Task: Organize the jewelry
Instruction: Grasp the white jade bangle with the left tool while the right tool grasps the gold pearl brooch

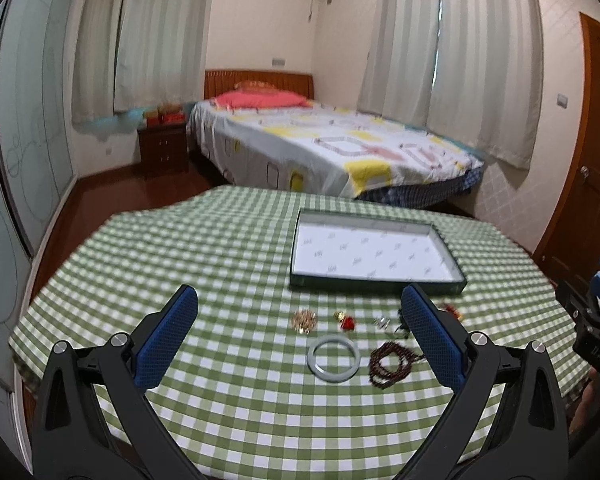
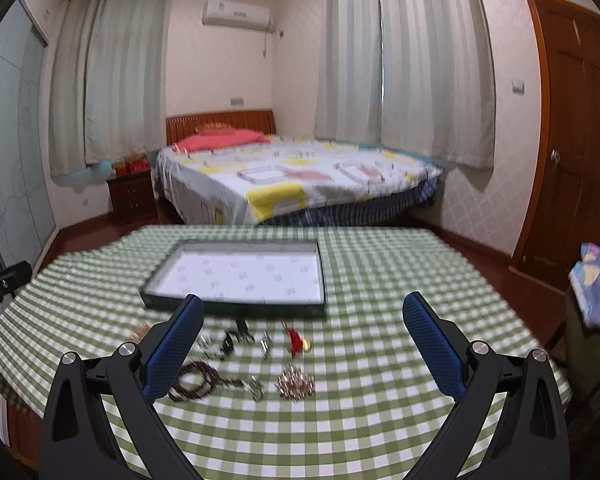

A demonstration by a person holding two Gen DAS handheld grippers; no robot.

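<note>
A shallow dark tray with a white lining (image 1: pixel 374 256) (image 2: pixel 240 276) lies on the green checked tablecloth. Jewelry lies loose in front of it: a pale jade bangle (image 1: pixel 333 358), a dark bead string (image 1: pixel 390 362) (image 2: pixel 194 380), a gold cluster (image 1: pixel 305 321) (image 2: pixel 295 386), a red and gold charm (image 1: pixel 346 321) (image 2: pixel 296 340) and small silver pieces (image 1: pixel 381 322) (image 2: pixel 266 344). My left gripper (image 1: pixel 300 300) is open and empty above the jewelry. My right gripper (image 2: pixel 302 306) is open and empty above it too.
The table (image 1: pixel 220 400) ends close behind the tray. A bed (image 1: pixel 320 144) stands beyond it, a nightstand (image 1: pixel 162 150) to its left and a wooden door (image 2: pixel 572 128) at the right. The other gripper's body (image 1: pixel 592 328) shows at the left wrist view's right edge.
</note>
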